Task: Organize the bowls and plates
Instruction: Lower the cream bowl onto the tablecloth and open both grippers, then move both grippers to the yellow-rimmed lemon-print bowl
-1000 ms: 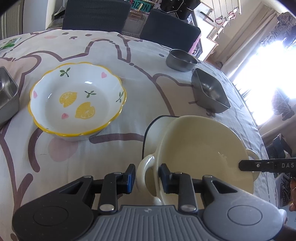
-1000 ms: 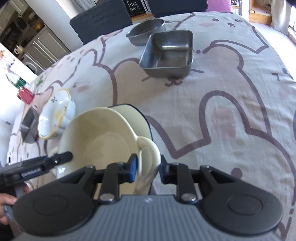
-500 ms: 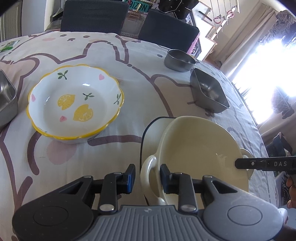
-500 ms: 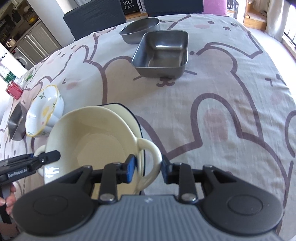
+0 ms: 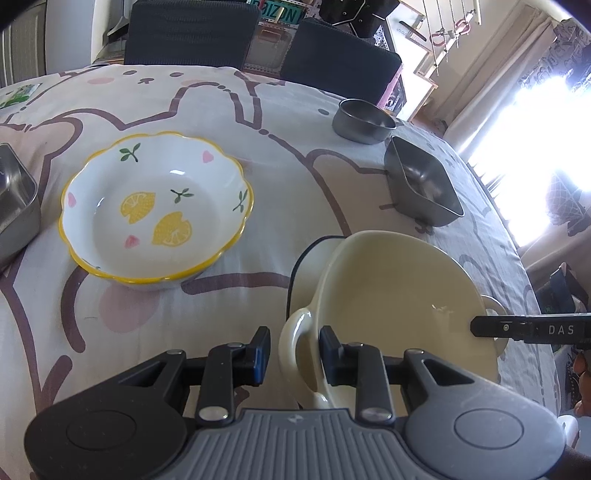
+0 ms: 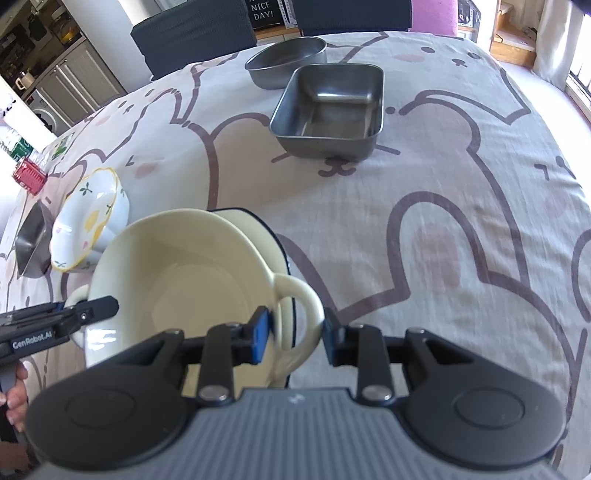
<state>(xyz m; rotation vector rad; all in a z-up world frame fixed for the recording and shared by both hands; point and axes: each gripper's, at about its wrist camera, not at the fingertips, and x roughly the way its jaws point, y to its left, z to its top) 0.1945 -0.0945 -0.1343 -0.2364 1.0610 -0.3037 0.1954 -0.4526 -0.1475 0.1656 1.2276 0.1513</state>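
A cream two-handled bowl (image 5: pixel 399 295) (image 6: pixel 184 280) sits tilted over a cream dish with a dark rim (image 5: pixel 314 254) (image 6: pixel 258 229) on the rabbit-print tablecloth. My left gripper (image 5: pixel 295 350) is shut on the bowl's left handle, one pad outside the loop and one against the inner wall. My right gripper (image 6: pixel 297 336) is shut on the opposite handle in the same way. Each gripper's finger (image 5: pixel 517 328) (image 6: pixel 92 308) shows at the far rim in the other's view. A white lemon-print bowl (image 5: pixel 155 214) (image 6: pixel 88 218) stands to the left, apart.
A rectangular steel tin (image 5: pixel 424 188) (image 6: pixel 328 110) and a round steel pan (image 5: pixel 362 120) (image 6: pixel 288 61) stand at the far side. Another steel tin (image 5: pixel 14 206) (image 6: pixel 31 240) lies beyond the lemon bowl. Dark chairs (image 5: pixel 192 33) back the table. A red item (image 6: pixel 29 175) sits at the left edge.
The right wrist view has tipped a little, and its pads stand slightly wider around the handle. In the left wrist view the handle has shifted a touch to the right between the fingers.
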